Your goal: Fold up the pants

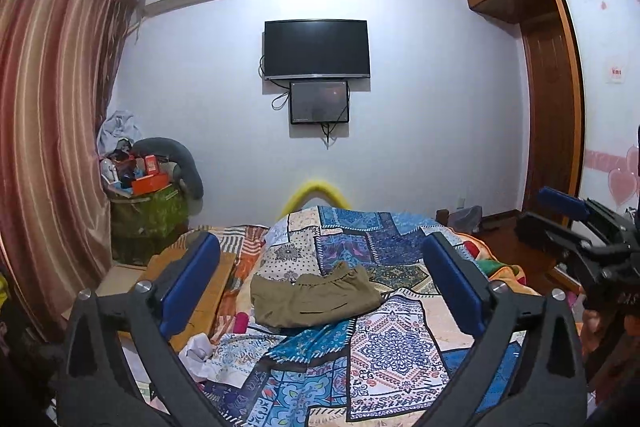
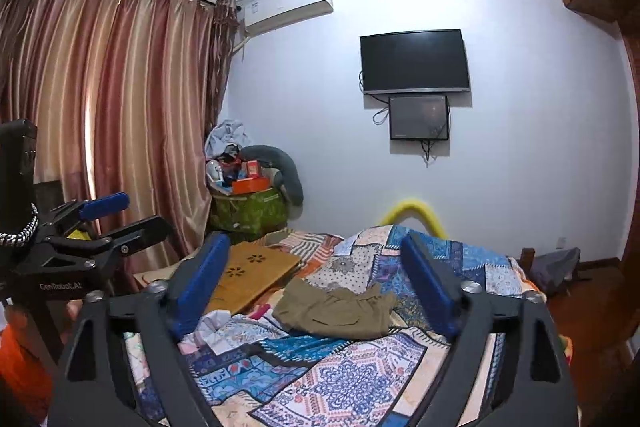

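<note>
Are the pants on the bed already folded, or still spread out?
Folded: the pants lie as a compact, rumpled bundle on the quilt, no legs stretched out. Neither gripper touches them.

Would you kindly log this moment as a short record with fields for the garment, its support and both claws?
garment: olive-green fabric pants, crumpled, not neatly folded
support: patchwork patterned quilt on the bed
left claw: open, empty, raised above the bed, aimed at the pants
right claw: open, empty, raised likewise
nearby: tan wooden board left of the pants
</note>
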`<state>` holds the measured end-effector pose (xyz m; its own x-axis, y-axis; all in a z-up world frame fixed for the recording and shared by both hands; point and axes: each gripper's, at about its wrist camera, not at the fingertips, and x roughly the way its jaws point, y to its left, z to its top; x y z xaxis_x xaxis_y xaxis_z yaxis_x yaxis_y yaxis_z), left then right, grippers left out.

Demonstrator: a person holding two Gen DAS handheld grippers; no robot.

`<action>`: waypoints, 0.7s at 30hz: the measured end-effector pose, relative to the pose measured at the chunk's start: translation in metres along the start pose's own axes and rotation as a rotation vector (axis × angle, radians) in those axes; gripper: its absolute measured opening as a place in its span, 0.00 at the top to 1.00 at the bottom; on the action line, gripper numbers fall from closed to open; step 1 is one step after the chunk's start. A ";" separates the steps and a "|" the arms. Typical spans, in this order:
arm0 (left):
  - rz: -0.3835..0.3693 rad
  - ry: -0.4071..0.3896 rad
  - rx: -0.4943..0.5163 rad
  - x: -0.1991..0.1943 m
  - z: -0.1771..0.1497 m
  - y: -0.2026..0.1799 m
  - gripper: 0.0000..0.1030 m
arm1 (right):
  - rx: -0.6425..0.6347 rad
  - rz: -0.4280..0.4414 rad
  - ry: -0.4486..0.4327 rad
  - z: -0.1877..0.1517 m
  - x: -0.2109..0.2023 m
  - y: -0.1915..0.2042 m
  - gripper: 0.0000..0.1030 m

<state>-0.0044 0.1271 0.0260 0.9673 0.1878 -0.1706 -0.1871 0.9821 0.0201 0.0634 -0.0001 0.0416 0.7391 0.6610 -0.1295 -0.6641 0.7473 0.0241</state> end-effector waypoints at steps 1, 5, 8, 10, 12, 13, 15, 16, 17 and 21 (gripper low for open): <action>-0.001 0.001 -0.009 0.001 -0.001 0.002 0.00 | 0.002 -0.002 -0.003 0.000 -0.006 0.002 0.06; 0.003 0.004 -0.027 0.000 -0.006 0.002 0.00 | -0.009 -0.022 -0.006 -0.001 -0.009 0.009 0.01; 0.005 0.009 -0.042 0.002 -0.009 0.004 0.00 | -0.002 -0.028 -0.006 -0.002 -0.012 0.010 0.01; 0.000 0.014 -0.053 0.004 -0.009 0.006 0.00 | 0.010 -0.026 -0.002 -0.004 -0.012 0.009 0.01; 0.000 0.017 -0.060 0.005 -0.010 0.008 0.00 | 0.014 -0.033 0.001 -0.007 -0.013 0.009 0.01; 0.002 0.016 -0.062 0.005 -0.010 0.009 0.00 | 0.014 -0.038 0.004 -0.009 -0.013 0.008 0.01; 0.005 0.015 -0.064 0.005 -0.011 0.010 0.00 | 0.016 -0.040 0.011 -0.010 -0.012 0.008 0.01; 0.005 0.015 -0.065 0.005 -0.012 0.011 0.00 | 0.016 -0.040 0.013 -0.013 -0.014 0.009 0.01; 0.005 0.017 -0.065 0.006 -0.012 0.012 0.00 | 0.015 -0.041 0.016 -0.013 -0.013 0.009 0.01; 0.011 0.020 -0.056 0.008 -0.014 0.011 0.00 | 0.016 -0.041 0.028 -0.014 -0.011 0.007 0.01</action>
<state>-0.0016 0.1396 0.0115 0.9616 0.1978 -0.1904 -0.2077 0.9776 -0.0332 0.0488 -0.0030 0.0291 0.7618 0.6281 -0.1585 -0.6315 0.7746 0.0345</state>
